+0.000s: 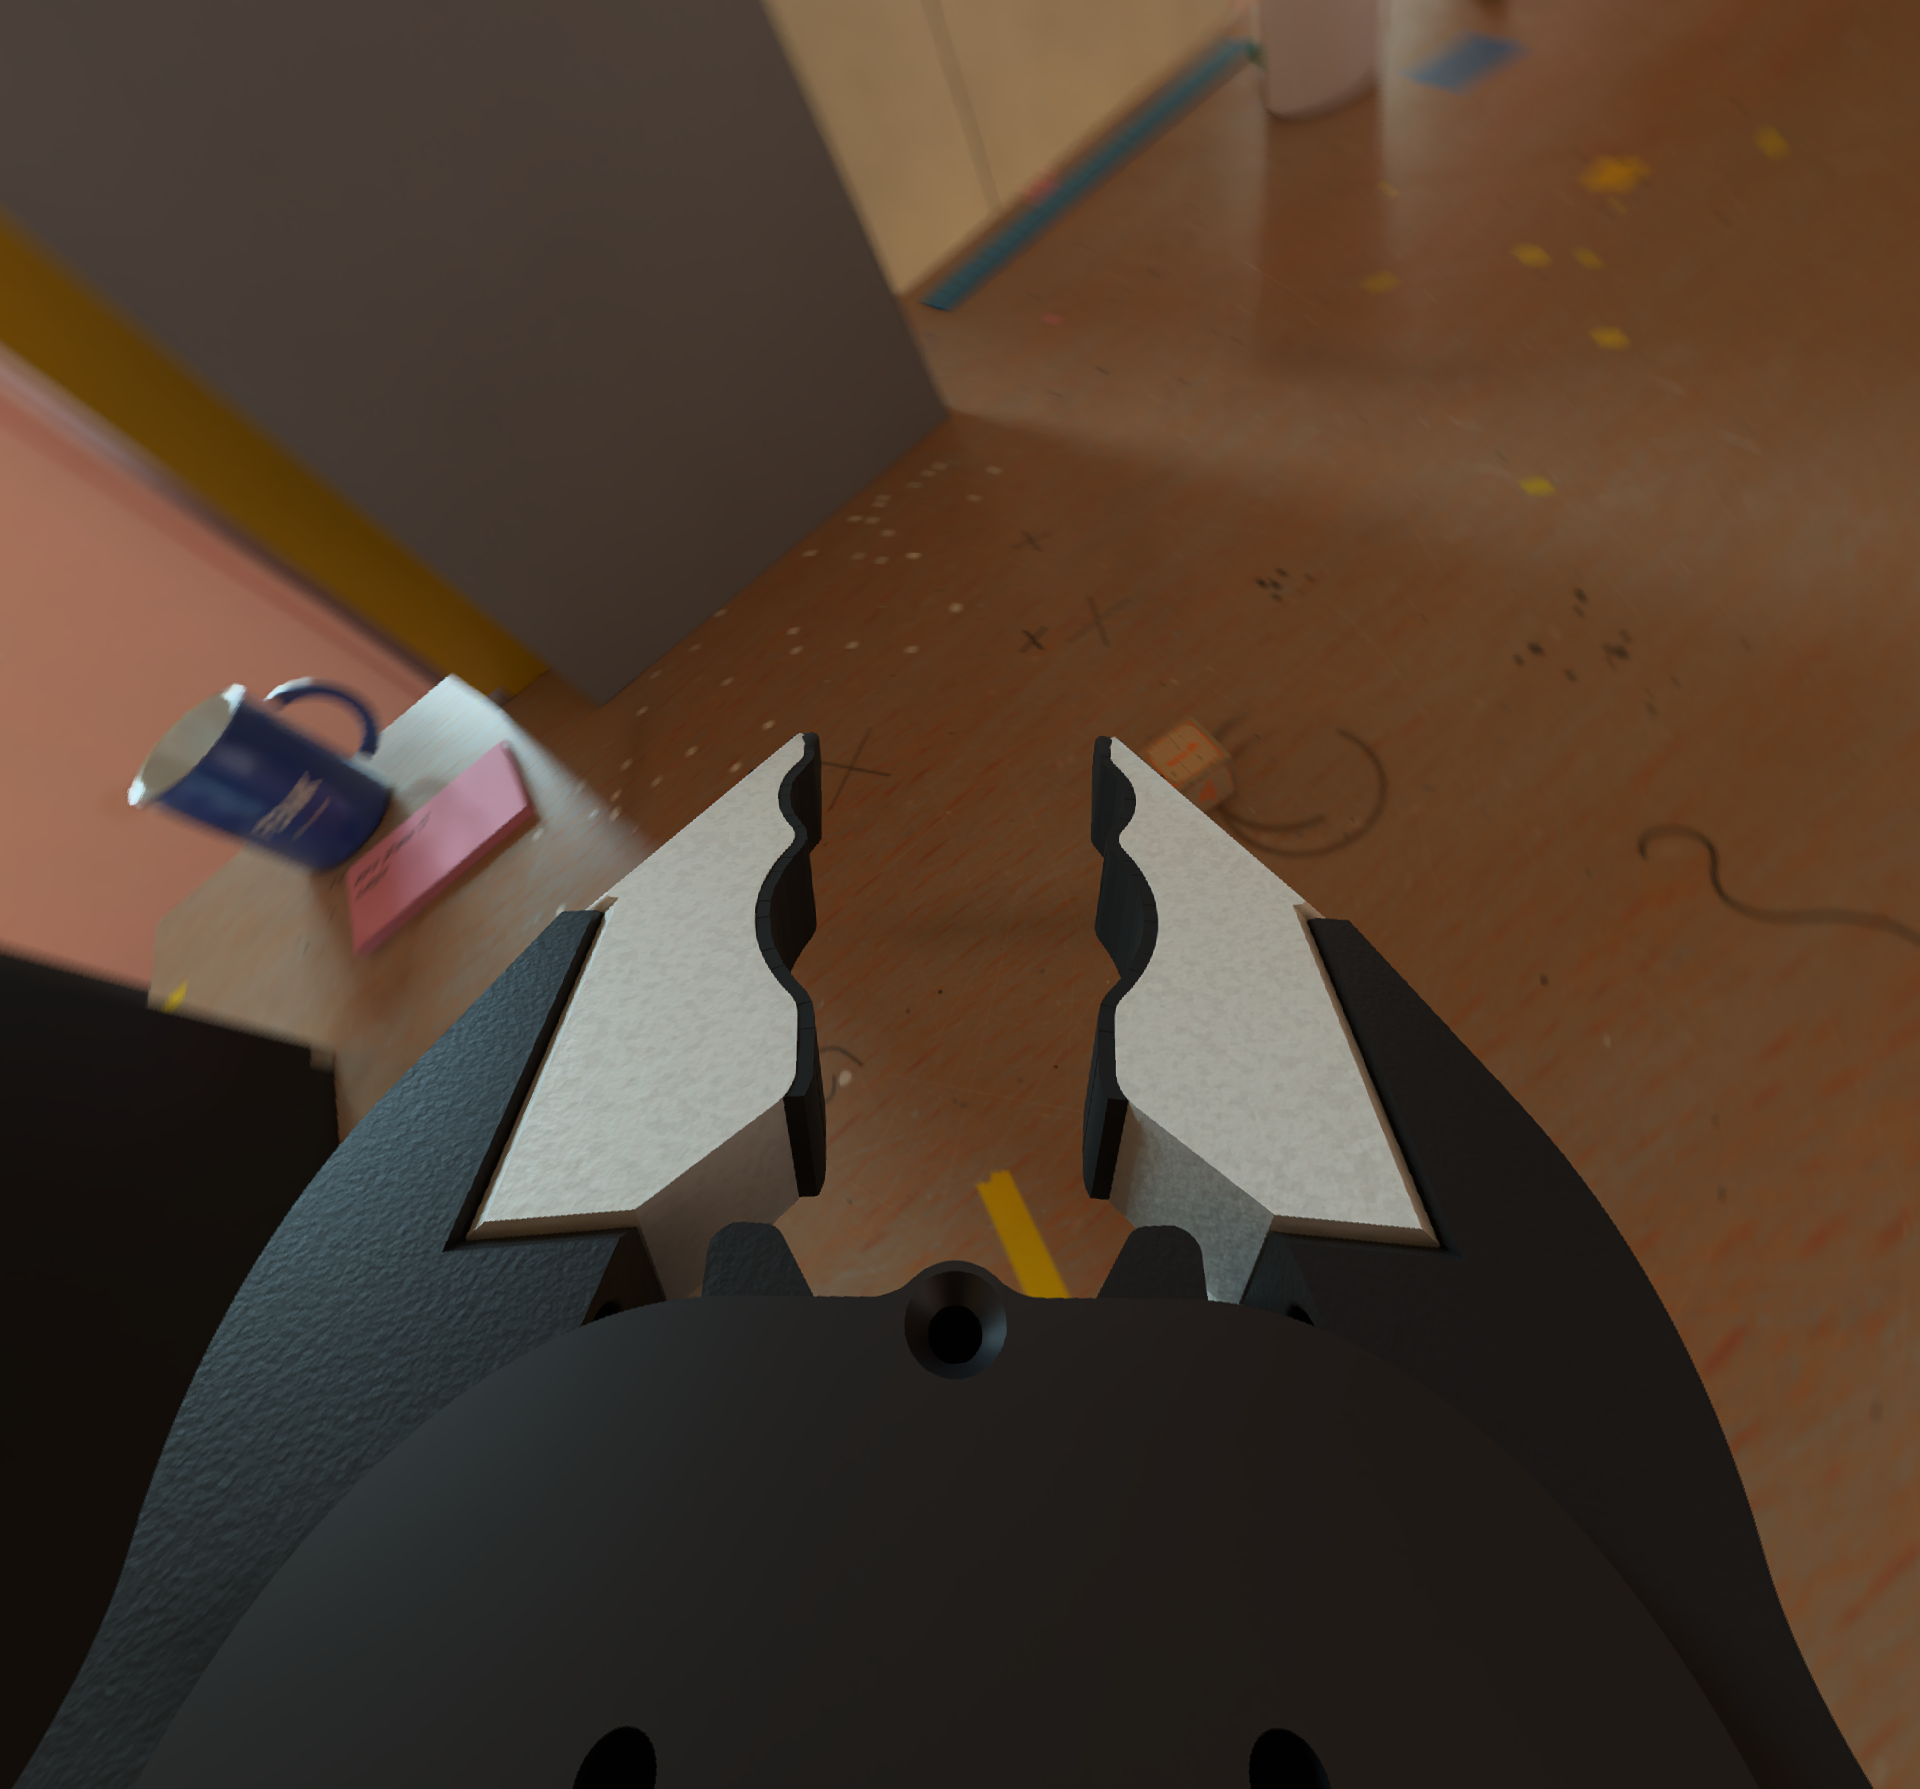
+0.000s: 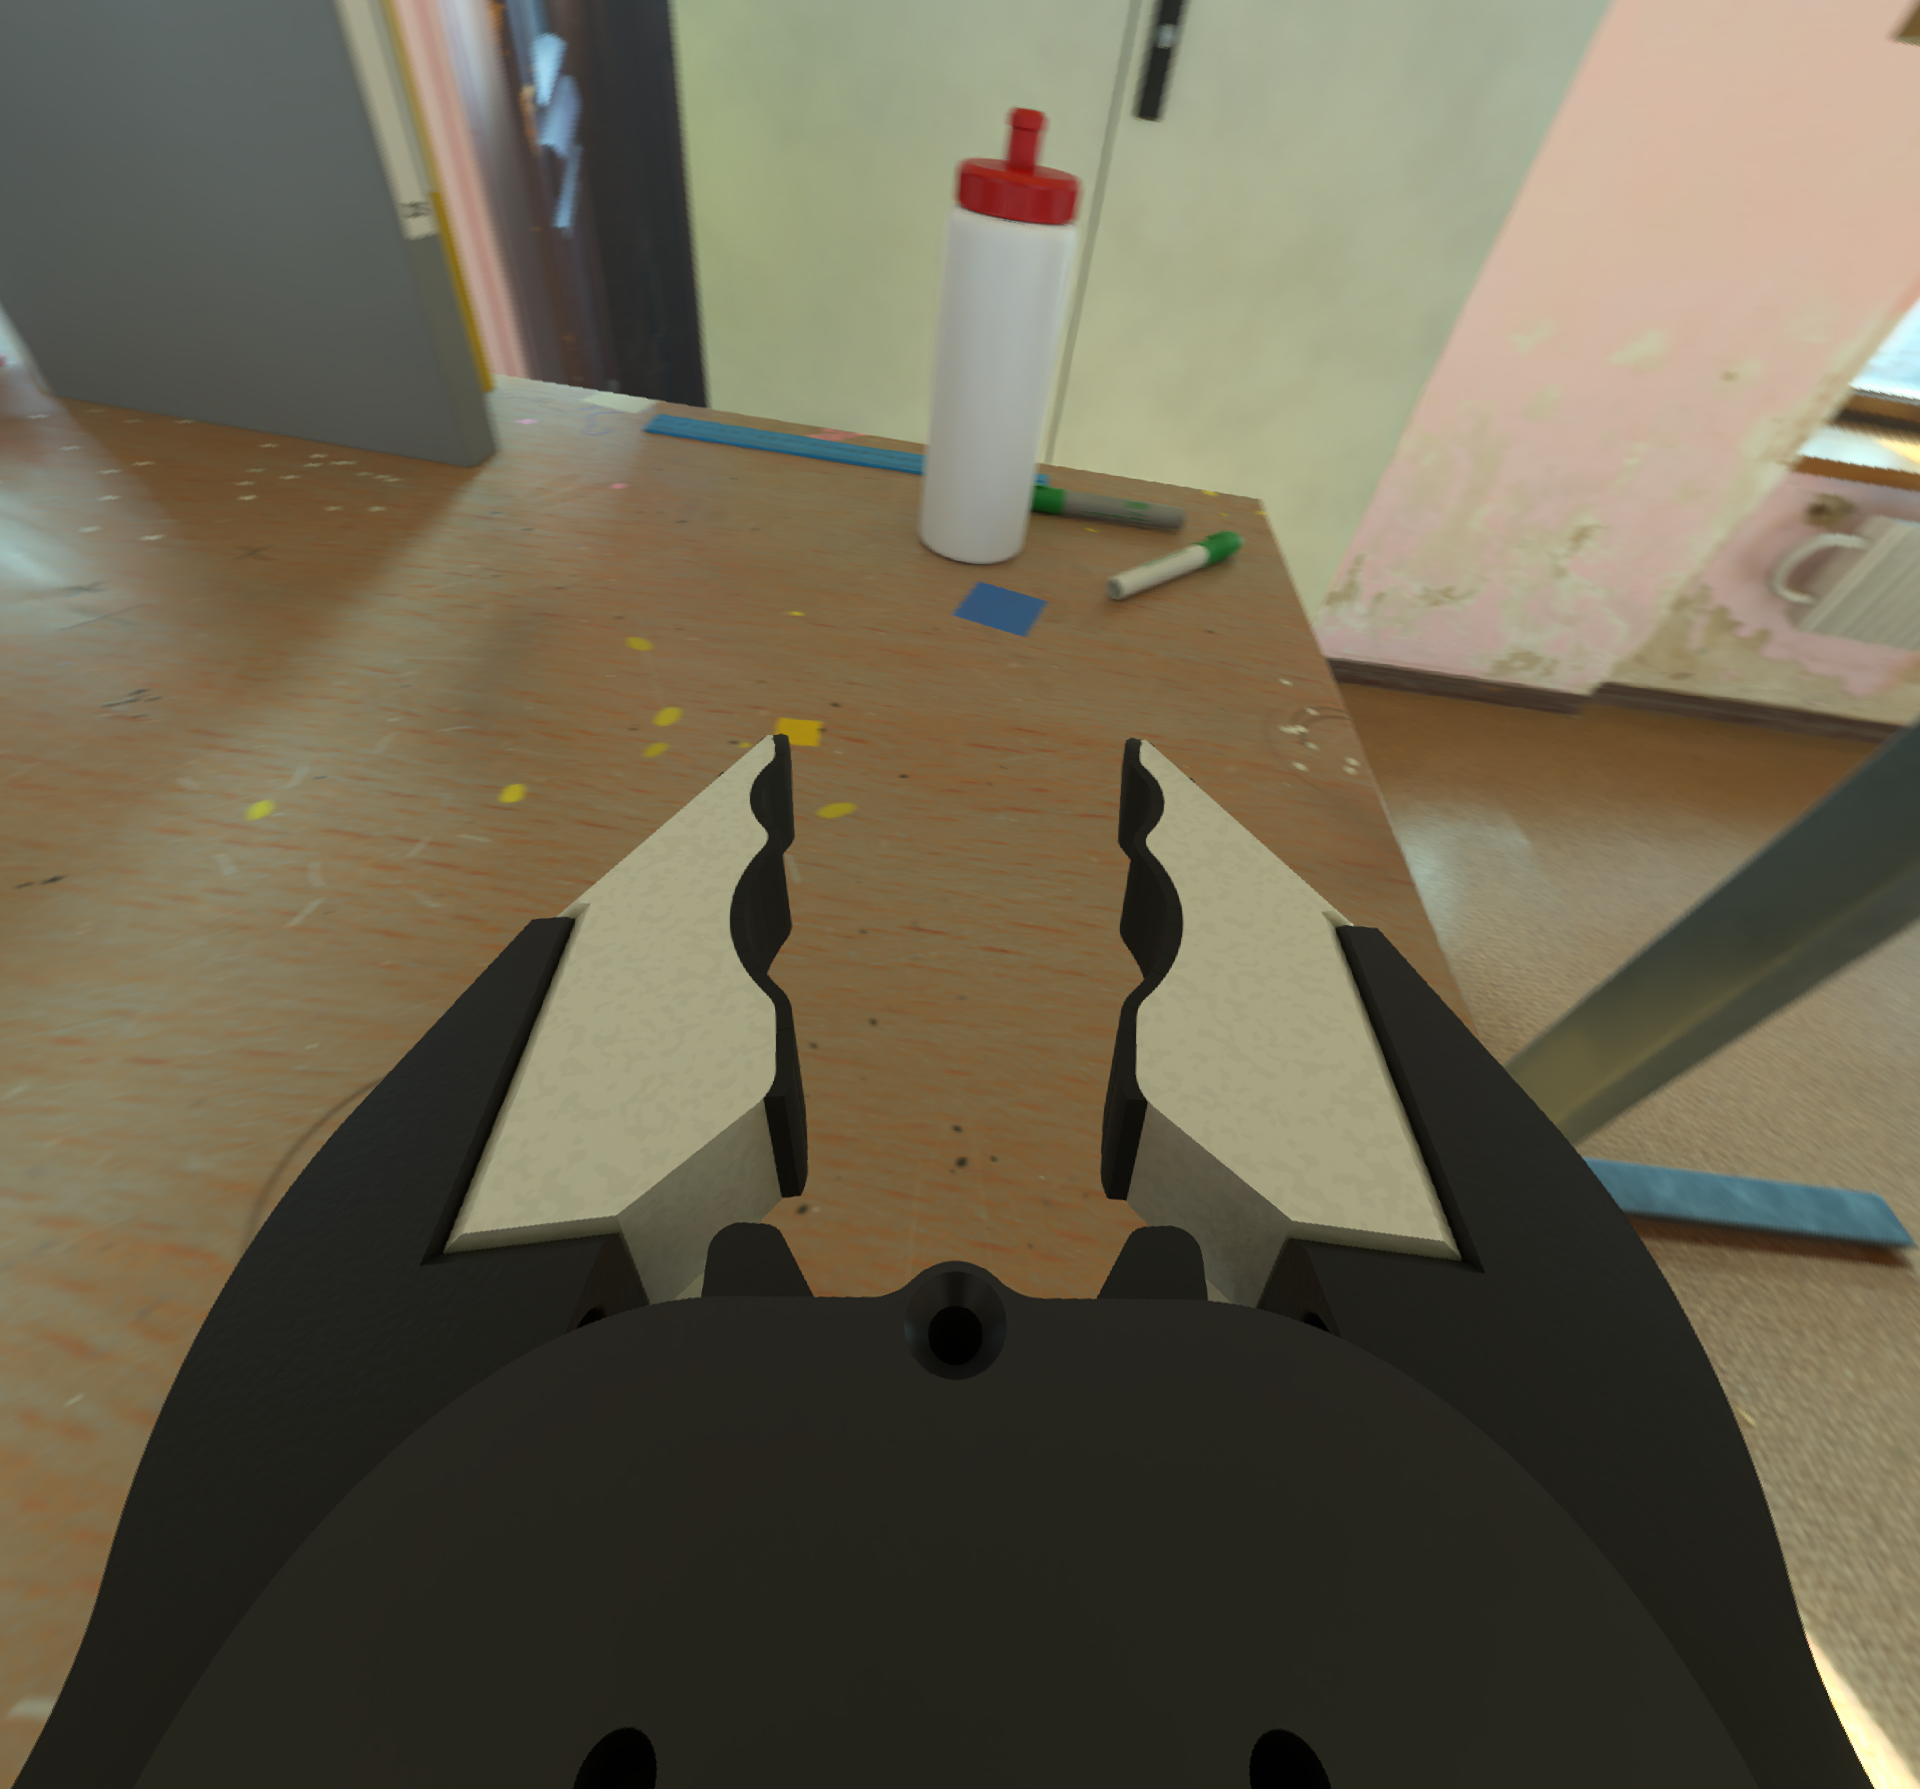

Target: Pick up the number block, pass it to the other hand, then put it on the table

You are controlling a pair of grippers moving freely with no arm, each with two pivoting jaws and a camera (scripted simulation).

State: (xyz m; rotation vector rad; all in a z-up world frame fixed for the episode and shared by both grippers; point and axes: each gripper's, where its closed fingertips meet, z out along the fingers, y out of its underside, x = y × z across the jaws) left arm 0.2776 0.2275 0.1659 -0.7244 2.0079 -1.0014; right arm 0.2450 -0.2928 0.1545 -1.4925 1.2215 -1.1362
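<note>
Still at the pickup: left gripper [image 1: 956, 752] and right gripper [image 2: 956, 752] both spread wide, empty. Next, probably: swing left toward block [image 1: 1195, 760] on table [image 1: 1455, 596], then close.

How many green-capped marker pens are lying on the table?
2: one marker right of the white bottle, another marker partly behind it. More could be hidden.
</note>
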